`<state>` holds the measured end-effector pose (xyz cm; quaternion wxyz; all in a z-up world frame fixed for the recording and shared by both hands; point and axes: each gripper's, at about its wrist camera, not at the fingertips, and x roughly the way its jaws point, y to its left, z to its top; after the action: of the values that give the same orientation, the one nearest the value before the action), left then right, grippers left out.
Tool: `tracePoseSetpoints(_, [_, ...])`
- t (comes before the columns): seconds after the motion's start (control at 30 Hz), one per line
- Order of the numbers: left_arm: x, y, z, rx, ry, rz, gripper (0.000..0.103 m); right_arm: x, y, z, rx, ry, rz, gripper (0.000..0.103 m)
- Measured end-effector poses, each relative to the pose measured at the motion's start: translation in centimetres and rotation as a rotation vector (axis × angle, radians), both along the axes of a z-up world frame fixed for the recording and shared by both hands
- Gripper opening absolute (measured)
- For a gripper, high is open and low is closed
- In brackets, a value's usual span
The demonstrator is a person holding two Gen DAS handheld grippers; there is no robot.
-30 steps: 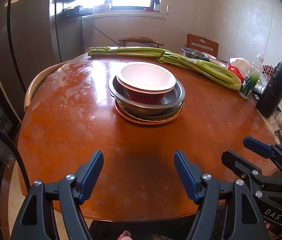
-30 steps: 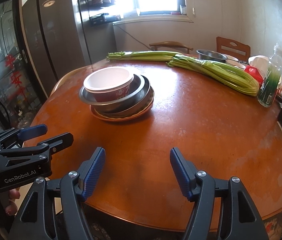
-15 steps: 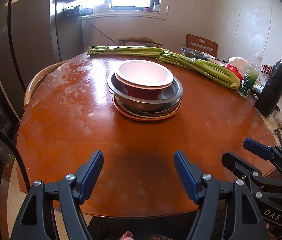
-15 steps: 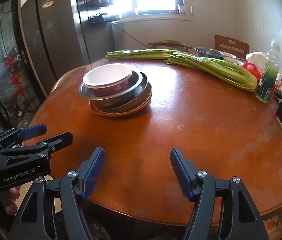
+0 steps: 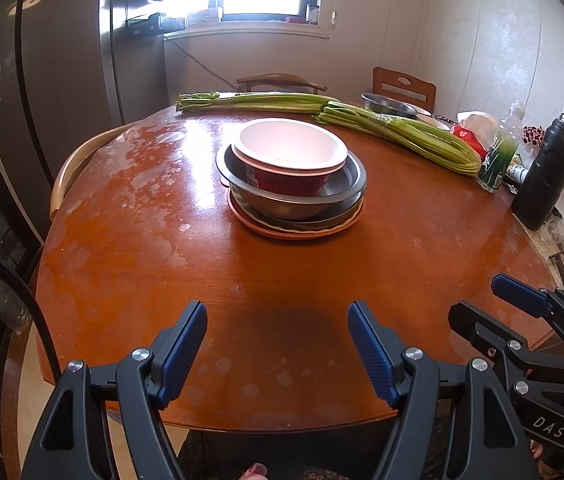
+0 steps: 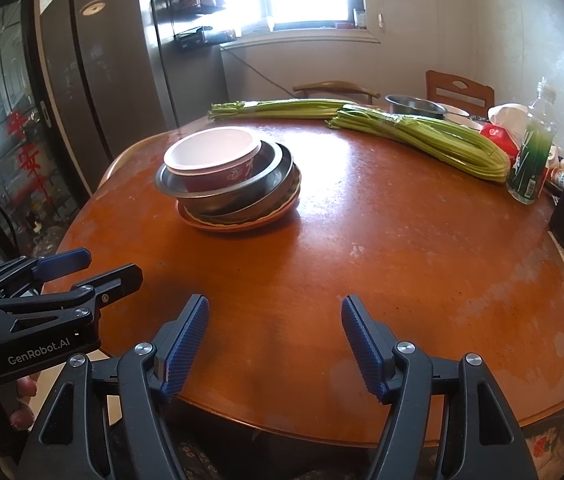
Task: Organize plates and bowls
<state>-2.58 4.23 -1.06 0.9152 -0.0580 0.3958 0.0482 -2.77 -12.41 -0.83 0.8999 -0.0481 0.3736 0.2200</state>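
A stack stands mid-table: a red bowl with a white inside point(image 5: 287, 156) point(image 6: 218, 160) sits in a steel bowl point(image 5: 293, 196) point(image 6: 238, 190), on a dark dish and an orange plate point(image 5: 293, 230) point(image 6: 238, 222). My left gripper point(image 5: 278, 344) is open and empty above the table's near edge; it also shows in the right wrist view point(image 6: 94, 268). My right gripper point(image 6: 274, 340) is open and empty, to the right of the left one; it also shows in the left wrist view point(image 5: 485, 300). Both are well short of the stack.
The round wooden table point(image 5: 162, 240) carries two bundles of green stalks point(image 5: 397, 136) point(image 6: 421, 136) at the back, a steel bowl point(image 5: 387, 104), a green bottle point(image 6: 531, 160) and a black flask point(image 5: 545, 176) at the right. Chairs stand behind; a fridge point(image 6: 114, 60) at left.
Both grippers have drawn back from the stack toward the table's near edge, so it looks smaller and farther. Jaws stay open. Nothing on the table moved.
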Motion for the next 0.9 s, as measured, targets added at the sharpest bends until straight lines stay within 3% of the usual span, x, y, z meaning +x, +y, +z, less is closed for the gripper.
tracePoseSetpoints(0.9, [1.9, 0.8, -0.9, -0.005, 0.025, 0.011, 0.073, 2.0, -0.2, -0.5, -0.015, 0.018, -0.014, 0.071])
